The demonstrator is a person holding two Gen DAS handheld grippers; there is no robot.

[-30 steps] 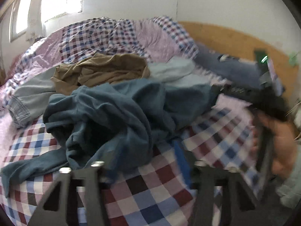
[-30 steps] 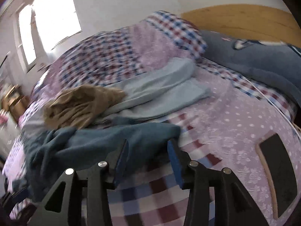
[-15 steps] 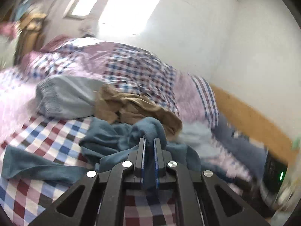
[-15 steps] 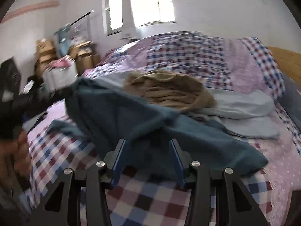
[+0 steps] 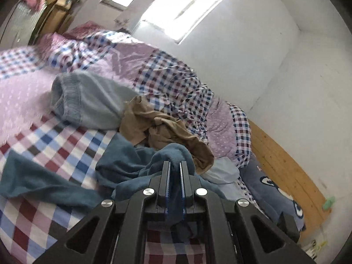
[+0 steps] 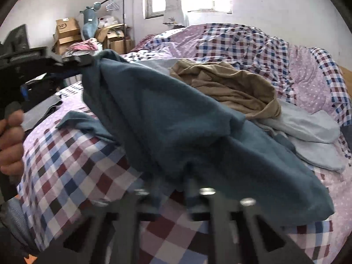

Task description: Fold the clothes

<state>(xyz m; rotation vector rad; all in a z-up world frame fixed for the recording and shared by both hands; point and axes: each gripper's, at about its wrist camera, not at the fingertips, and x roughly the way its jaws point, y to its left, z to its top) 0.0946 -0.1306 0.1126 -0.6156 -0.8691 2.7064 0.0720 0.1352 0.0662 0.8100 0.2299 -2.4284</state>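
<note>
A dark teal garment (image 5: 123, 167) lies crumpled on the checked bed and is lifted at two points. My left gripper (image 5: 175, 165) is shut on a raised fold of it; in the right wrist view the left gripper (image 6: 88, 60) holds that fold up at the upper left, with a hand (image 6: 11, 143) on its handle. The teal garment (image 6: 176, 121) stretches down from there to my right gripper (image 6: 176, 182), which is blurred, with its jaws together on the cloth's lower edge. A tan garment (image 6: 231, 85) and a light blue one (image 6: 308, 132) lie behind.
The bed (image 5: 44, 132) has a checked and lilac cover, with a bunched quilt (image 6: 242, 41) along the wall. A wooden headboard (image 5: 286, 165) and a blue pillow (image 5: 264, 187) are at the right. Cardboard boxes (image 6: 66, 33) and a clothes rack stand past the bed's far left.
Left jaws shut on the teal garment and raised a fold of it. Right jaws, open half a second ago, have come together on its lower edge. Both views rolled and swung left.
</note>
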